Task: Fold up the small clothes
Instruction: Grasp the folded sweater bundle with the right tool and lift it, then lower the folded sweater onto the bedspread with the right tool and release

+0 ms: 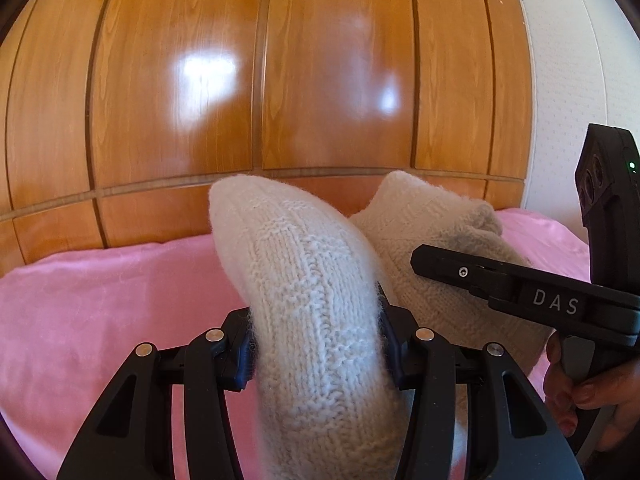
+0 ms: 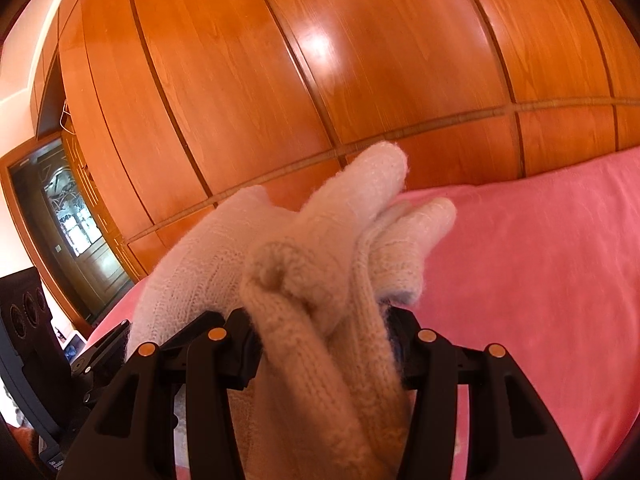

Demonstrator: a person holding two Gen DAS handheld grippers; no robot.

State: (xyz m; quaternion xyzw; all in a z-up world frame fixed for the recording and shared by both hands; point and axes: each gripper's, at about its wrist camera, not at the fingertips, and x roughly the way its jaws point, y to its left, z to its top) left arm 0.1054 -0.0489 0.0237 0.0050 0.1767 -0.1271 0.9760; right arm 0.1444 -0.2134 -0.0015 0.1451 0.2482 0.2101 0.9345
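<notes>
My left gripper point(image 1: 318, 354) and right gripper point(image 2: 324, 344) both clamp the knit garment point(image 1: 304, 280), frame centre: soft, light, floppy, best pinched at edges

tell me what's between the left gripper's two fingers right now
A white knit sock fills the gap, clamped by both fingers of the left gripper; the left wrist view shows it.

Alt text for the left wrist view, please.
The left tongs clamp a white knitted sock above a pink blanket. At right, the right tongs hold a cream knitted piece; glossy wooden panels behind.
</notes>
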